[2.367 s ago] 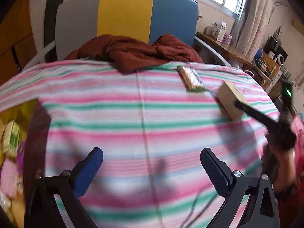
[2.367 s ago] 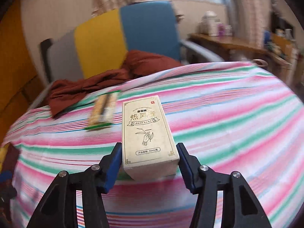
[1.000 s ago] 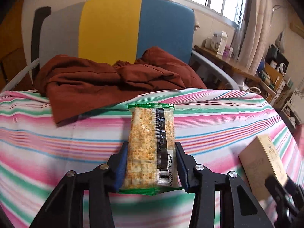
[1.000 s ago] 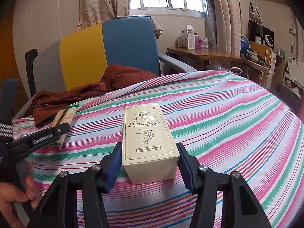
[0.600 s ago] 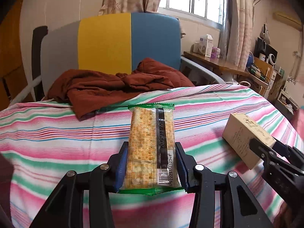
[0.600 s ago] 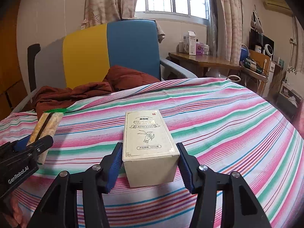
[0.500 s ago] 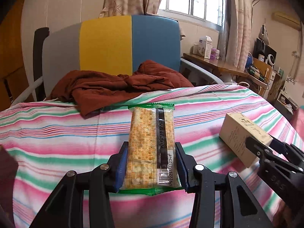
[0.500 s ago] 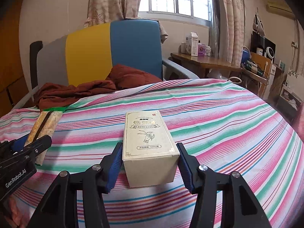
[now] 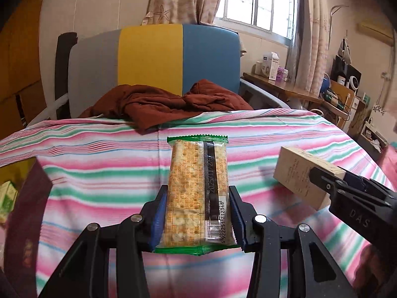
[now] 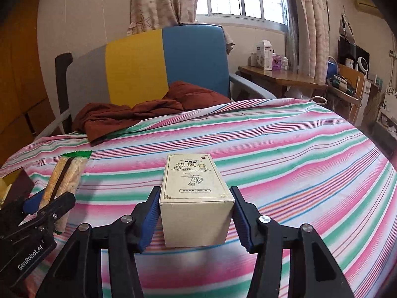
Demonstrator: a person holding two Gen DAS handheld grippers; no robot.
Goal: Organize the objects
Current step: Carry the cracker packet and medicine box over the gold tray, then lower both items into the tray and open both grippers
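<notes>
My left gripper [image 9: 197, 207] is shut on a clear cracker packet [image 9: 196, 188] with green ends and holds it above the striped tablecloth [image 9: 99, 173]. My right gripper [image 10: 194, 209] is shut on a beige carton [image 10: 193, 193] with Chinese print, held above the cloth. In the left wrist view the carton [image 9: 300, 173] and right gripper [image 9: 330, 186] show at the right. In the right wrist view the cracker packet [image 10: 67, 173] and left gripper [image 10: 47, 206] show at the lower left.
A brown garment [image 9: 158, 104] lies over the table's far edge, in front of a grey, yellow and blue chair [image 9: 151, 59]. A wooden side table [image 10: 280, 77] with boxes stands at the right. A dark object [image 9: 27, 213] and yellow items [image 9: 7, 198] lie at the left.
2.4 s ago my left gripper was open and empty; it closed on the cracker packet and lifted it. Both grippers have since drawn back from the chair, holding their objects.
</notes>
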